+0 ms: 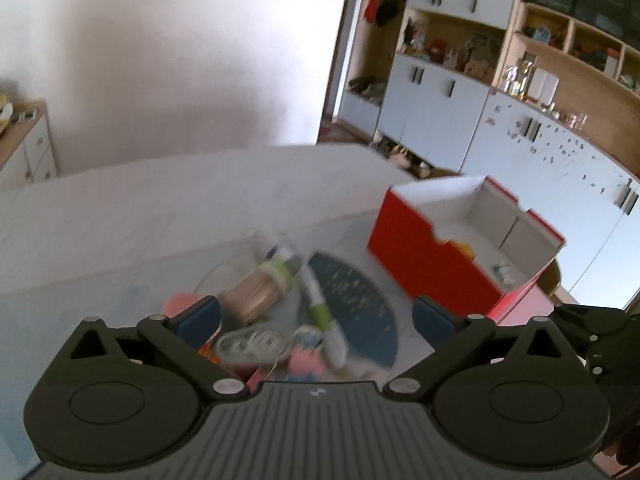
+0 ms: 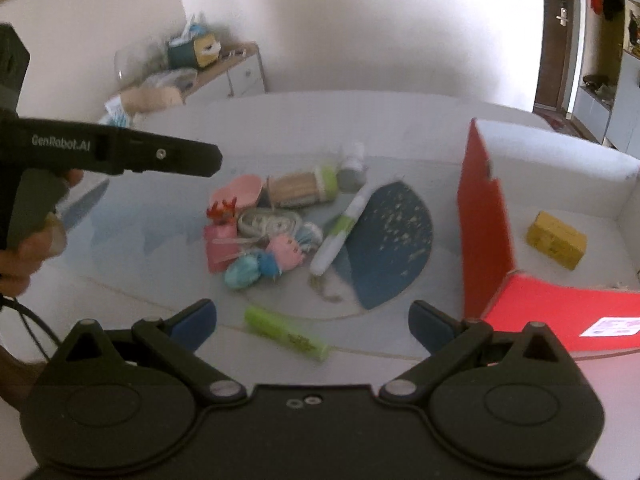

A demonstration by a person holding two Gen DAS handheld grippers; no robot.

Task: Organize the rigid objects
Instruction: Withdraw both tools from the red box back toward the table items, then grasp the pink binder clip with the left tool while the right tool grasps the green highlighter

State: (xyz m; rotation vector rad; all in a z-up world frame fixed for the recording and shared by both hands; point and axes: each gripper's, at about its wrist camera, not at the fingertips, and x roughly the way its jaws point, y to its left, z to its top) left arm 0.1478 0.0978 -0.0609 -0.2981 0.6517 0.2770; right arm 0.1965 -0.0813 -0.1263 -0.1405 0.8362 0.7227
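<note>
Several small items sit heaped in a pile [image 2: 276,224] at the middle of your table [image 2: 400,120]: a toothpick jar [image 2: 302,190] lying on its side, a white-and-green pen [image 2: 340,232] at the pile's 3 o'clock, a pink pig toy [image 2: 286,250], a teal ball [image 2: 242,274], a coiled white cord [image 2: 268,220] and a pink shell [image 2: 240,190]. One green highlighter [image 2: 286,332] lies apart at the pile's 6 o'clock. A blue mat [image 2: 392,240] lies under the pen's right side. At 3 o'clock stands the red box [image 2: 484,220], its lid open, with a yellow block [image 2: 556,240] inside.

Your left gripper [image 1: 316,316] hangs over the pile with its fingers spread as wide as they go and nothing gripped. Your right gripper [image 2: 312,320] is likewise spread wide and empty, the highlighter lying below the gap. Your hand [image 2: 24,248] on the left gripper's handle shows at 9 o'clock in the right view.
</note>
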